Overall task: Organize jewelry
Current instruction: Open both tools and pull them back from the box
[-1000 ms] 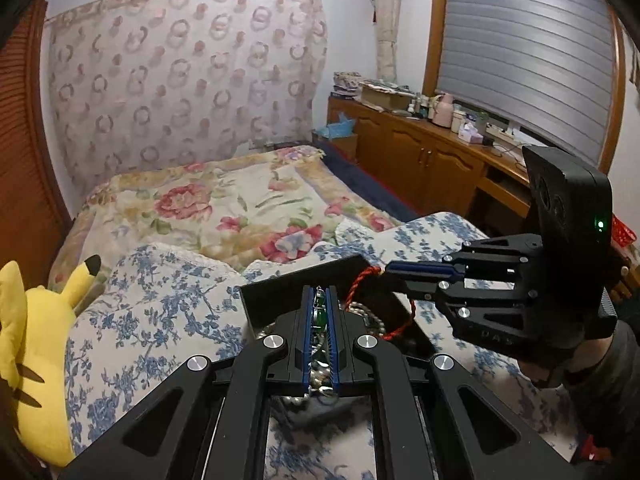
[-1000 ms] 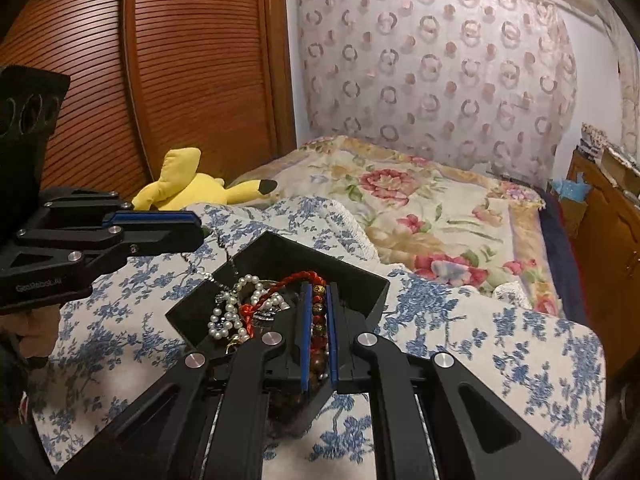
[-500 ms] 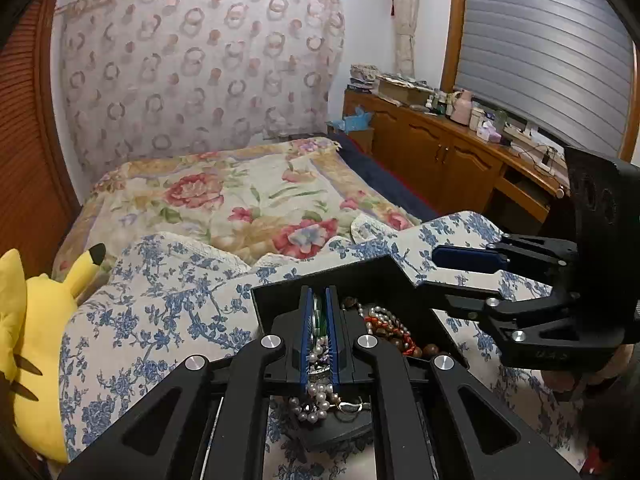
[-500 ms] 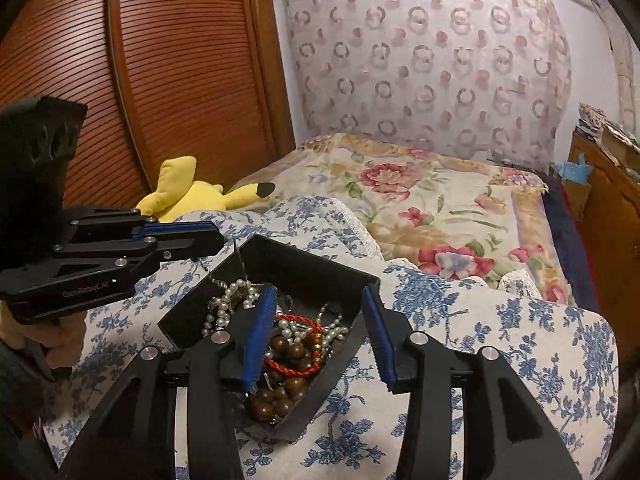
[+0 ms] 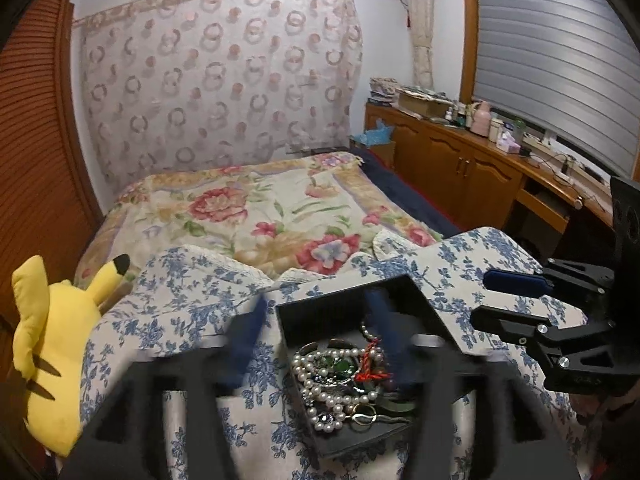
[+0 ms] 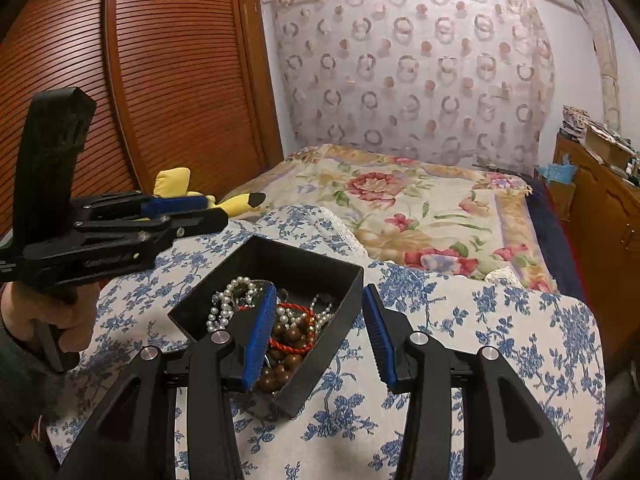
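Opening as we watch, the left gripper [image 5: 316,340] blurs with its jaws swinging apart over the black jewelry box [image 5: 320,308]; a second ago it was clamped on the pearl necklace [image 5: 316,388], which now lies loose in the box with nothing between the pads; the right gripper [image 6: 320,332], pinched on the red cord bracelet [image 6: 294,346] a second ago, stands with jaws apart and empty, one blue pad inside the box, the other outside its wall; the bracelet has dropped back onto the brown wooden beads [image 6: 288,360].

We see the box resting on a blue-floral white cloth [image 6: 480,320] at the foot of a bed with a flowered quilt [image 6: 400,200]; a ring-patterned curtain [image 5: 220,92] hangs behind.

From the left wrist view we get a wooden cabinet [image 5: 460,168] under a shuttered window [image 5: 560,60]; from the right wrist view a slatted wooden door [image 6: 160,80] and the person's hand [image 6: 52,316] on the left gripper's handle; the yellow plush toy [image 5: 52,352] shows in both.
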Tool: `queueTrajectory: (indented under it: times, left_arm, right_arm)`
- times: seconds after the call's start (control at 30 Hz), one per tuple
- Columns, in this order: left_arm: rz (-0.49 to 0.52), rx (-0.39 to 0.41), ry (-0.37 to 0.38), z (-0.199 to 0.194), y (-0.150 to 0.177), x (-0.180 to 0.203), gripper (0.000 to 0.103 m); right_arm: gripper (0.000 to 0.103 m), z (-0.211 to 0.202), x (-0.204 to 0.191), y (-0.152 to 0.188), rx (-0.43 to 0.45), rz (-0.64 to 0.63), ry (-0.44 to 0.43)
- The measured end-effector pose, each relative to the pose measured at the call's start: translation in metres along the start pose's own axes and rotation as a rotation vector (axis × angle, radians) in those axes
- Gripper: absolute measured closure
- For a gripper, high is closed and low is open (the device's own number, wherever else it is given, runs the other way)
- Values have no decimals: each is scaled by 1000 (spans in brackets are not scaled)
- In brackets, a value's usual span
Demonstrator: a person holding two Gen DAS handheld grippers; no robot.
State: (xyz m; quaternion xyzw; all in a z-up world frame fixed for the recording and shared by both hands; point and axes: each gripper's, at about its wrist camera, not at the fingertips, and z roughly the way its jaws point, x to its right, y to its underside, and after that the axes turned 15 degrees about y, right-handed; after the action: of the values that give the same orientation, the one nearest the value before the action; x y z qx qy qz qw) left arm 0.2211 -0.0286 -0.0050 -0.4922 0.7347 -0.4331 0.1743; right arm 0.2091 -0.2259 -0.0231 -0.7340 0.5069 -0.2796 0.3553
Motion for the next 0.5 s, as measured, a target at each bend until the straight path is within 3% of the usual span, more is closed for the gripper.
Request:
queueTrajectory:
  times: [0.07, 0.1, 0.17, 0.37, 0.5]
  left_arm:
    - [-7, 6, -29, -3, 5, -1, 19]
    - [-14, 8, -40, -4, 7, -1, 16]
    - [-30, 14, -59, -9, 14, -2, 10]
    - [-60, 4, -127, -27, 39, 6, 8]
    - [-72, 10, -151, -42, 54, 14, 8]
  right_arm:
    - [54, 0, -2, 4, 2, -2, 24]
    - [52, -1, -2, 6, 1, 0, 38]
    - [34, -4, -2, 10, 8, 10, 58]
    - [8, -25, -1, 18, 54, 56, 119]
    - [3, -51, -1, 25, 94, 91, 145]
